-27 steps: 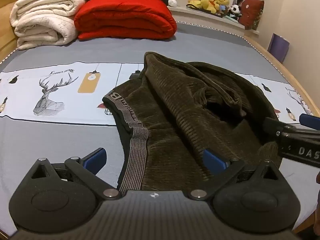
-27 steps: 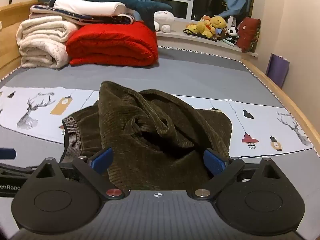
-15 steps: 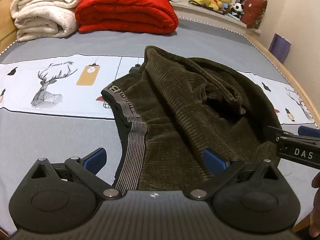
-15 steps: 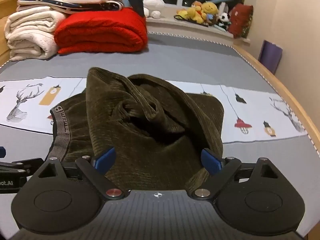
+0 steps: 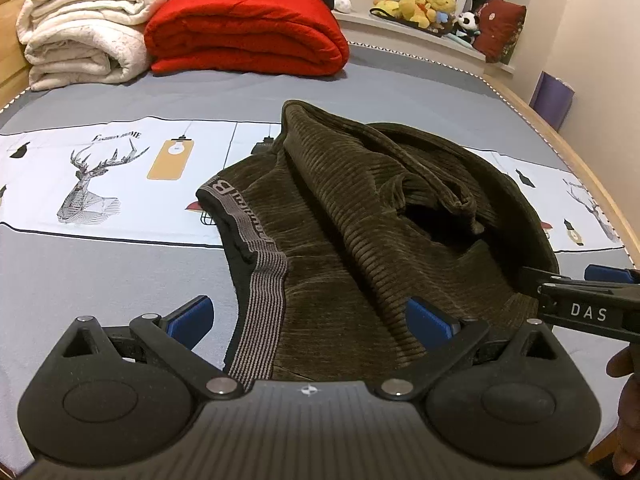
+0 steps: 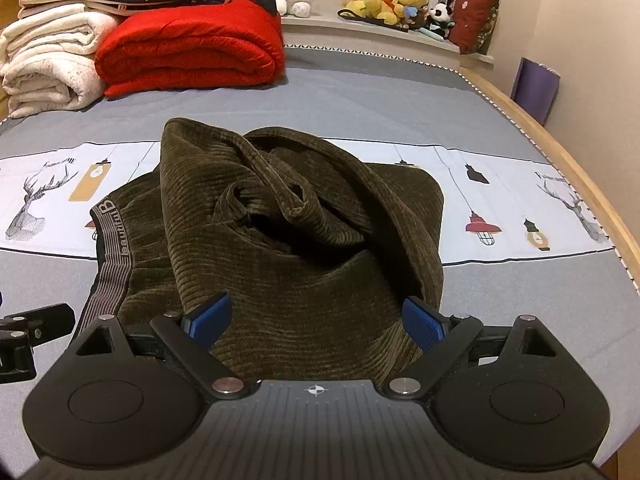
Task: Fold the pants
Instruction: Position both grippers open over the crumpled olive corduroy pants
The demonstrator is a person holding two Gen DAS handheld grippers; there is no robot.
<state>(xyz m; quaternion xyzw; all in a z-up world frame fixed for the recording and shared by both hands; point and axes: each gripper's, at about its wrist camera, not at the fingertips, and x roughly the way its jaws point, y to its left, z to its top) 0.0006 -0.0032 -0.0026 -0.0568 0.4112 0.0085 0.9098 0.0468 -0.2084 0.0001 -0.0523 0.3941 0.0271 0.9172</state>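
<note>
Both views sit closer and lower over the pants (image 5: pixel 360 240) than a second ago, so this looks like an approach, no fold started; pants lie crumpled mid-bed on the grey sheet (image 5: pixel 100 280), waistband (image 5: pixel 256 292) at left. Left gripper (image 5: pixel 310 320) spread wide, straddling the waistband edge, pinching nothing. Right gripper (image 6: pixel 316 318) likewise wide open over the near corduroy, pads not pressing, holding nothing.
</note>
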